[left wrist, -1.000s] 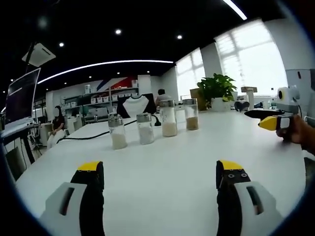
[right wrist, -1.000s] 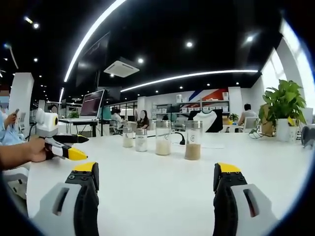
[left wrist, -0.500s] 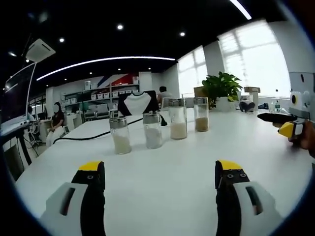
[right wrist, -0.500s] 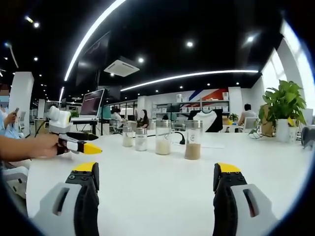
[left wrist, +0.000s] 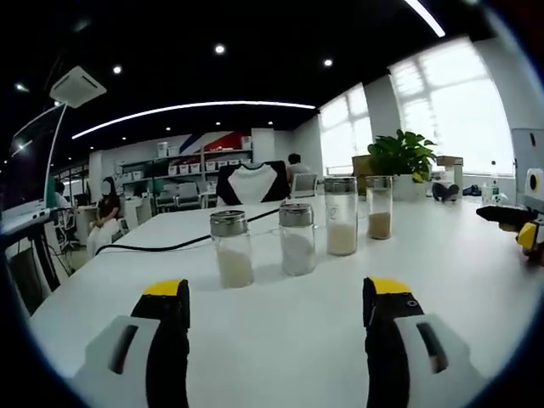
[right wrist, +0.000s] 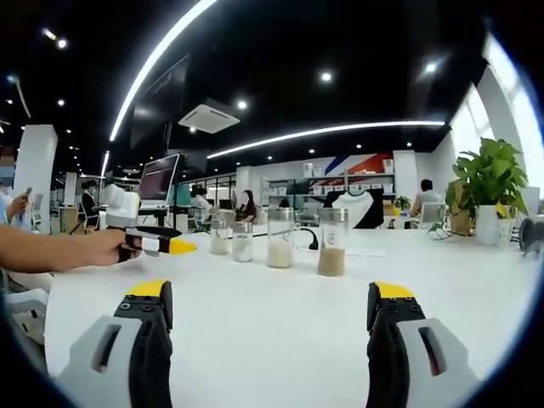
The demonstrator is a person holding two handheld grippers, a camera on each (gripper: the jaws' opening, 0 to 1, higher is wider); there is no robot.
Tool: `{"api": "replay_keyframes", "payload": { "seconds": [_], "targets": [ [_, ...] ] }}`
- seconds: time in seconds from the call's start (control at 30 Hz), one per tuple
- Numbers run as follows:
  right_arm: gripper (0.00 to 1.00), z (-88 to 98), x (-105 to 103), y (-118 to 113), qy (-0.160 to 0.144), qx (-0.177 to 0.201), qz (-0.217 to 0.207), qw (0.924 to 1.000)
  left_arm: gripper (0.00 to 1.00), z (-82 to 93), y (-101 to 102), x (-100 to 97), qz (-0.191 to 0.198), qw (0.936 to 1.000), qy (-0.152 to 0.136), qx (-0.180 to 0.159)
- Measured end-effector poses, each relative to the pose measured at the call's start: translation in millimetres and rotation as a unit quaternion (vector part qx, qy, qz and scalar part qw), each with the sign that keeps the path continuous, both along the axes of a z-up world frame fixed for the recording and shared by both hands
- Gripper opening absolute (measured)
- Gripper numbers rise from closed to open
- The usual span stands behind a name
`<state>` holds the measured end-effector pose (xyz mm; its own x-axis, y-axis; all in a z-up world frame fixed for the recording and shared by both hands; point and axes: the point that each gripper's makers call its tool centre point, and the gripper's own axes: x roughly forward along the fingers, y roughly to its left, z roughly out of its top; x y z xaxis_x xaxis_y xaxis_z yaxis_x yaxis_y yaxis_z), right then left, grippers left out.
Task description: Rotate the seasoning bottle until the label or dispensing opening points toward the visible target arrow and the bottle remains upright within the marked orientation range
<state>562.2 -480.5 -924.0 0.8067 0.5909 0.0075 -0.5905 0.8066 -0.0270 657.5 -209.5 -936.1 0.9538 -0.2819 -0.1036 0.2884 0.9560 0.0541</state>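
Four glass seasoning bottles with metal shaker caps are standing upright in a row on the white table [left wrist: 280, 331]: first bottle [left wrist: 231, 249], second bottle [left wrist: 297, 239], third bottle [left wrist: 341, 216], all holding pale powder, and a fourth bottle [left wrist: 379, 207] holding tan powder. Two grippers are hovering short of them, well apart from the row. Left gripper [left wrist: 274, 299] is gaping wide, gripping nothing; right gripper [right wrist: 270, 299] is likewise wide and unloaded. One black cable [left wrist: 161, 246] is trailing behind the row.

Left gripper view: the right gripper [left wrist: 525, 228] at 3 o'clock is cut off by the edge. Labels on the bottles [right wrist: 331, 242] are too small to read. The arm [right wrist: 38, 249] at 9 o'clock runs off frame.
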Motion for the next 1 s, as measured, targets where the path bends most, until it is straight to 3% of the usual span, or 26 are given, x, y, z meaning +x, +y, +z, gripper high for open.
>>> {"api": "replay_keyframes", "payload": {
  "seconds": [0.13, 0.27, 0.43, 0.6, 0.7, 0.77, 0.83, 0.93, 1.0],
  "targets": [
    [0.96, -0.7, 0.5, -0.2, -0.001, -0.004, 0.001, 1.0000, 0.85, 1.9, 4.7, 11.7, 0.005, 0.9999, -0.013, -0.002],
    [0.96, -0.3, 1.0, -0.3, -0.002, -0.005, 0.000, 1.0000, 0.80, 8.6, 7.9, 25.6, 0.010, 0.9992, -0.028, -0.029],
    [0.96, -0.6, 1.2, -0.3, -0.002, -0.006, 0.000, 1.0000, 0.68, 9.9, 14.8, 39.6, 0.028, 0.9987, -0.040, -0.014],
    [0.95, -2.5, 1.8, 0.5, -0.001, -0.013, 0.000, 0.9999, 0.63, -1.2, 13.5, 55.5, 0.034, 0.9989, -0.032, 0.005],
    [0.95, -3.0, 1.7, 1.6, -0.001, -0.016, 0.001, 0.9999, 0.59, -4.0, 17.9, 62.7, 0.046, 0.9985, -0.028, -0.004],
    [0.95, -3.3, 1.8, 1.5, -0.001, -0.018, 0.001, 0.9998, 0.56, -6.2, 22.8, 66.8, 0.065, 0.9975, -0.020, 0.017],
    [0.94, -3.4, 1.9, 1.8, -0.001, -0.018, 0.002, 0.9998, 0.55, -0.4, 18.2, 71.4, 0.060, 0.9973, -0.039, -0.014],
    [0.94, -3.6, 1.6, 2.2, -0.001, -0.019, 0.003, 0.9998, 0.51, -0.1, 20.5, 78.1, 0.069, 0.9966, -0.044, -0.006],
    [0.94, -3.4, 1.7, 2.1, -0.002, -0.018, 0.002, 0.9998, 0.49, 2.4, 24.0, 82.6, 0.079, 0.9953, -0.051, -0.019]
  ]
}}
